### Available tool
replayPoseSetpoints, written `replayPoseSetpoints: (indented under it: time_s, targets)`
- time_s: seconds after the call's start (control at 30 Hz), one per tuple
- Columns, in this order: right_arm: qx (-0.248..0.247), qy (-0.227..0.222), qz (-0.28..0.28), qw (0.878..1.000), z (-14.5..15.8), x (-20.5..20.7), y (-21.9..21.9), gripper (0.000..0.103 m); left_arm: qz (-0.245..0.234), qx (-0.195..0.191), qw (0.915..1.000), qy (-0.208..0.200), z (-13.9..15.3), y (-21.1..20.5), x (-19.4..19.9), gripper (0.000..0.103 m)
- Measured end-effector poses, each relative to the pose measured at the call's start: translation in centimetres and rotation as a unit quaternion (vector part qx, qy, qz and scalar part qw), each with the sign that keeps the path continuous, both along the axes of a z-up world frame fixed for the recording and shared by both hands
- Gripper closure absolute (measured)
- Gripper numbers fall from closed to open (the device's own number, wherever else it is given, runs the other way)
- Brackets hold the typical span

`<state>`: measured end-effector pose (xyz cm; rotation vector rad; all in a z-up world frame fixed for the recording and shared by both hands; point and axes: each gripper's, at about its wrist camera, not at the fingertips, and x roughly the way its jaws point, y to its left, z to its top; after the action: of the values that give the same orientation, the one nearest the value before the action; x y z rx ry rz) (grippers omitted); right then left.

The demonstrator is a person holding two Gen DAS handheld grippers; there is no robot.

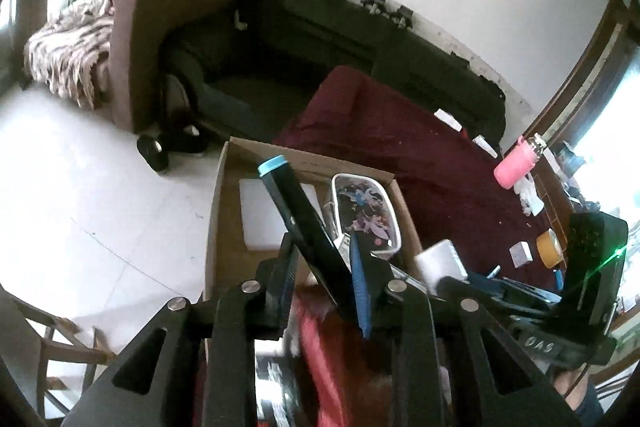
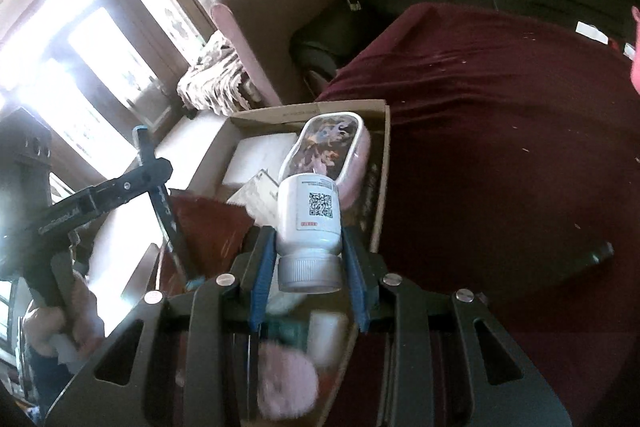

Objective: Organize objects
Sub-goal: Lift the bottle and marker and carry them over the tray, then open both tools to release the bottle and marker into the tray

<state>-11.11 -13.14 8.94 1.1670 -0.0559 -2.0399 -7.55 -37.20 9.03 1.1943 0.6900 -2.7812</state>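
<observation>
The right gripper (image 2: 308, 259) pinches a white bottle (image 2: 310, 223) between its blue pads, cap toward the camera and base pointing away toward the cardboard box (image 2: 382, 163), so its long axis runs along the fingers. The left gripper (image 1: 324, 267) has a long black tube with a light blue cap (image 1: 298, 211) lying slantwise between its fingers, capped end up and to the left over the box; the fingers stand a little apart, and whether they press on it I cannot tell. Inside the box lie a patterned pouch with a white rim (image 1: 366, 213), a white flat block (image 1: 260, 215) and what may be some paper cards. The box sits at the edge of a dark red cloth (image 2: 500, 147).
</observation>
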Motion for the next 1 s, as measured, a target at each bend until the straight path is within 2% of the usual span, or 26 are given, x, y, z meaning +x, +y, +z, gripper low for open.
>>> replayPoseSetpoints:
  time_s: [0.13, 0.27, 0.4, 0.47, 0.53, 0.57, 0.6, 0.63, 0.67, 0.8, 1.0]
  targets:
    - [0.015, -0.007, -0.006, 1.0, -1.6, -1.6, -2.6, 0.071, 0.001, 0.006, 0.9997, -0.023, -1.6, -0.6, -2.4, 0.081]
    - [0.022, 0.004, -0.009, 1.0, -2.0, -2.6, -4.3, 0.071, 0.004, 0.013, 0.9991, -0.04, -2.8, -1.6, -3.7, 0.081]
    - [0.032, 0.01, -0.005, 0.999, -2.2, -3.0, -5.8, 0.071, 0.011, 0.015, 0.9993, -0.032, -2.8, -1.7, -3.5, 0.081]
    - [0.043, 0.019, -0.002, 0.999, -1.9, -3.0, -6.2, 0.071, 0.014, 0.015, 0.9994, -0.029, -2.6, -1.6, -3.1, 0.077]
    - [0.044, 0.023, 0.002, 0.999, -1.7, -2.9, -6.2, 0.07, 0.019, 0.018, 0.9994, -0.024, -2.4, -1.8, -2.5, 0.066]
    - [0.046, 0.026, -0.001, 0.999, -1.5, -2.9, -6.1, 0.07, 0.02, 0.02, 0.9994, -0.019, -2.1, -1.9, -2.3, 0.064]
    - [0.044, 0.03, -0.006, 0.999, -1.2, -2.6, -5.7, 0.065, 0.022, 0.021, 0.9994, -0.015, -1.9, -2.0, -2.0, 0.062]
    - [0.04, 0.034, -0.008, 0.999, -0.9, -2.5, -5.5, 0.056, 0.022, 0.022, 0.9994, -0.014, -1.6, -2.0, -1.7, 0.062]
    - [0.035, 0.038, -0.01, 0.999, -0.5, -2.3, -5.2, 0.053, 0.02, 0.022, 0.9995, -0.011, -1.4, -1.9, -1.5, 0.062]
    - [0.004, 0.037, -0.014, 0.999, 0.9, -1.5, -3.7, 0.052, 0.018, 0.004, 0.9998, -0.001, 0.1, -0.9, -0.5, 0.062]
    - [-0.034, 0.035, -0.03, 0.998, 2.2, 0.6, 0.3, 0.049, -0.018, -0.02, 0.9995, 0.015, 2.5, 2.7, 0.4, 0.061]
